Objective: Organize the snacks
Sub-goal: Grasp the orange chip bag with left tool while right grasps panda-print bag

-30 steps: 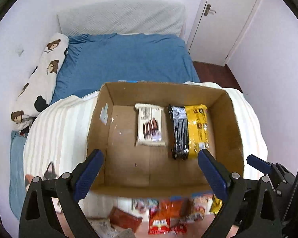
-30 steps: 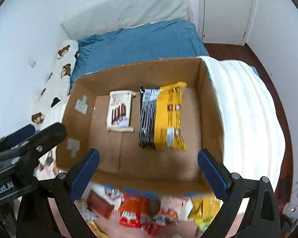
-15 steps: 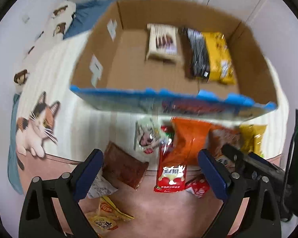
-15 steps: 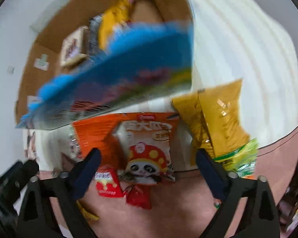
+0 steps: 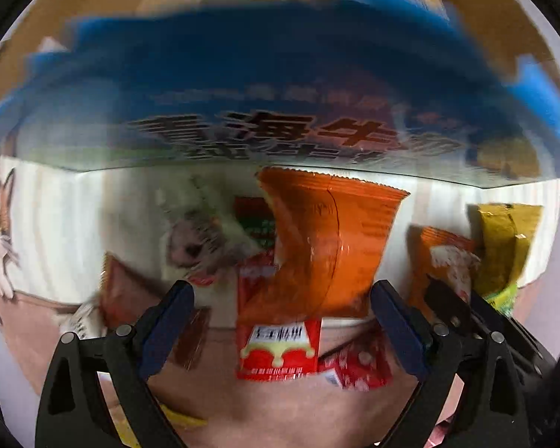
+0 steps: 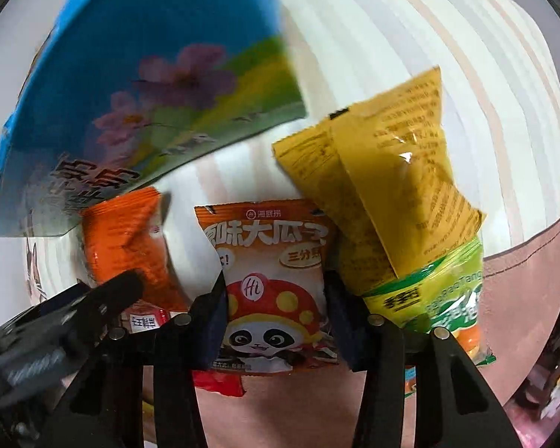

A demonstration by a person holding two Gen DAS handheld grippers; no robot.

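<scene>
Panda packet legible only right-side

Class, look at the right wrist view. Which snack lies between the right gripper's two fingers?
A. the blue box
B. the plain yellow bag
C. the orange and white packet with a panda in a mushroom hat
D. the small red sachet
C: in the right wrist view the right gripper has its blue-padded fingers either side of the panda packet, while the yellow bag lies off to the right.
</scene>
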